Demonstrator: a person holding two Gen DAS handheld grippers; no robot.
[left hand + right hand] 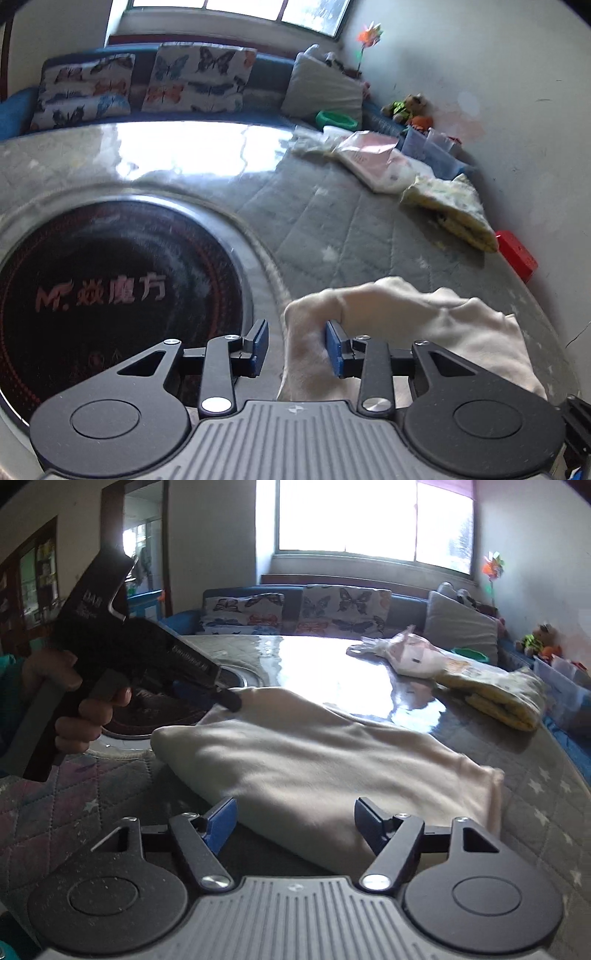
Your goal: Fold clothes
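Observation:
A cream garment [314, 760] lies folded on the grey quilted table cover [543, 812]. My left gripper [295, 347] is open, its jaws apart at the garment's left end [406, 314]; the right finger [334, 349] touches the cloth. In the right wrist view the left gripper [229, 698] is at the garment's far left corner, held by a hand. My right gripper [295, 821] is open and empty at the garment's near edge, with the cloth between and beyond its fingers.
A round black cooktop [110, 295] is set into the table to the left. A folded yellow cloth [495, 690], a pink packet [413, 653] and a red box [517, 254] lie at the far right. A cushioned bench [332, 609] stands behind.

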